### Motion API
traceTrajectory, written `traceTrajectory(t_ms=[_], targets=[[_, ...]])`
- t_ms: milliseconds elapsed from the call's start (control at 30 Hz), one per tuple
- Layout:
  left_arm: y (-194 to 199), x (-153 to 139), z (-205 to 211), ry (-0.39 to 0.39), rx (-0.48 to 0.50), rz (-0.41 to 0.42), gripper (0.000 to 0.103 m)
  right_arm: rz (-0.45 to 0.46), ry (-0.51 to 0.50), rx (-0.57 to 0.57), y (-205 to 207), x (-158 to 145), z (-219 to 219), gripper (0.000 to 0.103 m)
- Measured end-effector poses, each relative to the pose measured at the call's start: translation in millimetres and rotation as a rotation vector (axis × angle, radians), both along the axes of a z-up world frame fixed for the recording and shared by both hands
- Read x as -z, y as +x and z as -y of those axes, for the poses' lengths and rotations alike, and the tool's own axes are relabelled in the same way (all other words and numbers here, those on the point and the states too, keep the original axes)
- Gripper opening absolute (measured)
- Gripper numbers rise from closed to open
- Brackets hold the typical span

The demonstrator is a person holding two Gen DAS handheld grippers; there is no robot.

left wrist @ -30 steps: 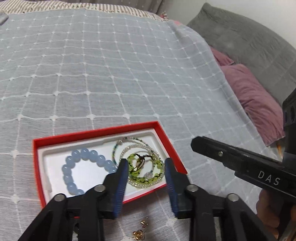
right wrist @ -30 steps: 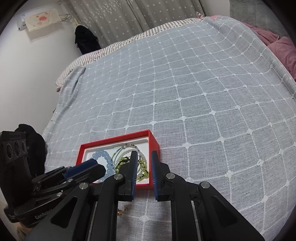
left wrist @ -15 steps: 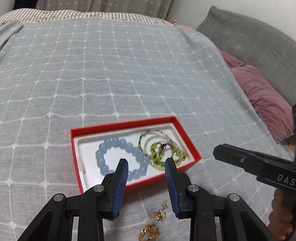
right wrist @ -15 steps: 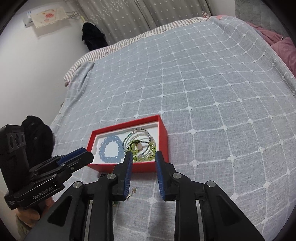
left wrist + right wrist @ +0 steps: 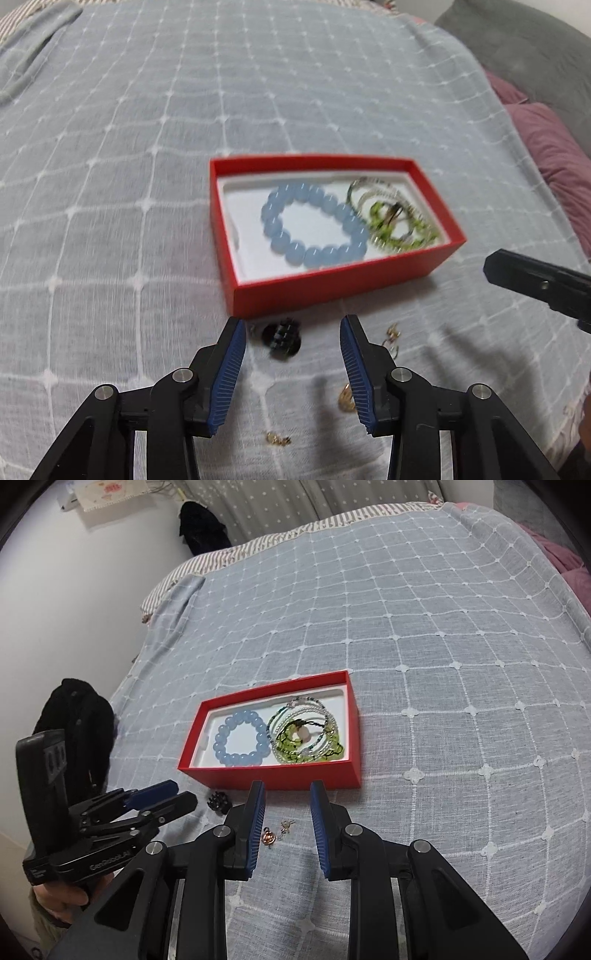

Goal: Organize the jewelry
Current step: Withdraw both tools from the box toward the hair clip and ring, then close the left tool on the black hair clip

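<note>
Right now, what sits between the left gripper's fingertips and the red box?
In the left wrist view, a small dark beaded piece lies on the bedspread between the open left gripper and the red box, just short of its near wall.

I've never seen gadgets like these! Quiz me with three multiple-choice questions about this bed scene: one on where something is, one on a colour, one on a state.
1. Where is the blue bead bracelet?
A in the red box
B on the pillow
C on the bedspread

2. What colour is the inside of the box?
A black
B white
C yellow

3. How do the fingers of the left gripper stand?
A apart, empty
B shut on an earring
C shut on the box

Answers: 1 A, it lies inside the box walls. 2 B, white lining shows around the bracelets. 3 A, bedspread shows between them.
</note>
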State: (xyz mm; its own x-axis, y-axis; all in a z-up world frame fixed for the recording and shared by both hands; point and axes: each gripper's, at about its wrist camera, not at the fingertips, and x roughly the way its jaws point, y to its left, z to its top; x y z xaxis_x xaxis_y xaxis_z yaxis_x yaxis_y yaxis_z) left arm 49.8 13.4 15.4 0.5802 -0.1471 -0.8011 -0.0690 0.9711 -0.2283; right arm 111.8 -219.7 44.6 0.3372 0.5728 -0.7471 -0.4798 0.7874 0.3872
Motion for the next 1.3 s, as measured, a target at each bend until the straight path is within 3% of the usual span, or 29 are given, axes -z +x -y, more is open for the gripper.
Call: traceTrajectory(t_ms=[267, 433, 567, 1167, 1300], targets=[[-5.1, 10.0, -9.6, 0.035, -0.070, -0.038, 0.045, 0.050, -0.091, -0.170, -27.4, 13.7, -35.6, 0.027], [-5.4, 11.2, -16.2, -0.009, -0.077, -0.038, 0.045, 0.073, -0.115, -0.246, -38.9, 18.7, -44.9, 0.028], [-3.6, 15.4, -9.2, -0.014, -0.045, -0.054, 0.045, 0.057, -0.142, -0.294, -42.5, 28.1, -52.3, 0.041], [15.0, 30.3, 17.9, 0.054, 0.041, -0.091, 0.045, 0.080, -0.217, -0.362, -55.8, 45.5, -67.9, 0.042], [19.8, 32.9, 24.8, 0.089, 0.060, -0.098, 0.038, 0.090, -0.237, -0.370, -58.0, 49.5, -70.1, 0.042]])
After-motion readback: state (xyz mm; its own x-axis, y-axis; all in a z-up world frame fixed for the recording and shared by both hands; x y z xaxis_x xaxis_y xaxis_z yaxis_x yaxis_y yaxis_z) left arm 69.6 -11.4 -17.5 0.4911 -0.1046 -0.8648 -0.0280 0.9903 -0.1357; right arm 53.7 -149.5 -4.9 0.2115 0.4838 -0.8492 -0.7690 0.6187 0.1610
